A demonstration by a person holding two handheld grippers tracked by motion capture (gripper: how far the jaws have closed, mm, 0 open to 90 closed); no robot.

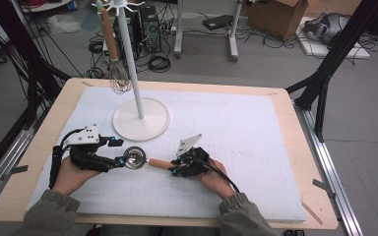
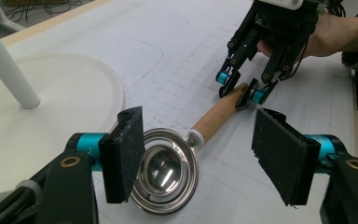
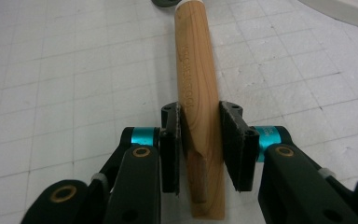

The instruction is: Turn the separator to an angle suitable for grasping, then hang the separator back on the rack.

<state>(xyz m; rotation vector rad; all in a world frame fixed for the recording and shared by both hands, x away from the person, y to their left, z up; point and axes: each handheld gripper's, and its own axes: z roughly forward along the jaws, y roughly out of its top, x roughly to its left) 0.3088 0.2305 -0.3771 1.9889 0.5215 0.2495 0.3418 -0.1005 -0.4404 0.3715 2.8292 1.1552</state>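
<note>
A ladle with a steel bowl (image 1: 136, 158) and a wooden handle (image 1: 160, 163) lies on the white mat (image 1: 246, 132) near the table's front. My right gripper (image 1: 175, 167) is shut on the handle's far end; in the right gripper view both pads press the wood (image 3: 199, 70), with the gripper (image 3: 200, 144) centred on it. My left gripper (image 1: 118, 153) stands open at the bowl. In the left gripper view the bowl (image 2: 165, 170) sits beside the left pad, well inside the wide gap of the gripper (image 2: 200, 161). The right gripper (image 2: 240, 91) shows beyond, on the handle (image 2: 216, 116).
A white stand with a round base (image 1: 141, 119) rises just behind the ladle, close to my left gripper. A whisk (image 1: 118, 73) with a wooden handle hangs from its top hook. The mat's right half is bare. Cables and boxes lie on the floor beyond the table.
</note>
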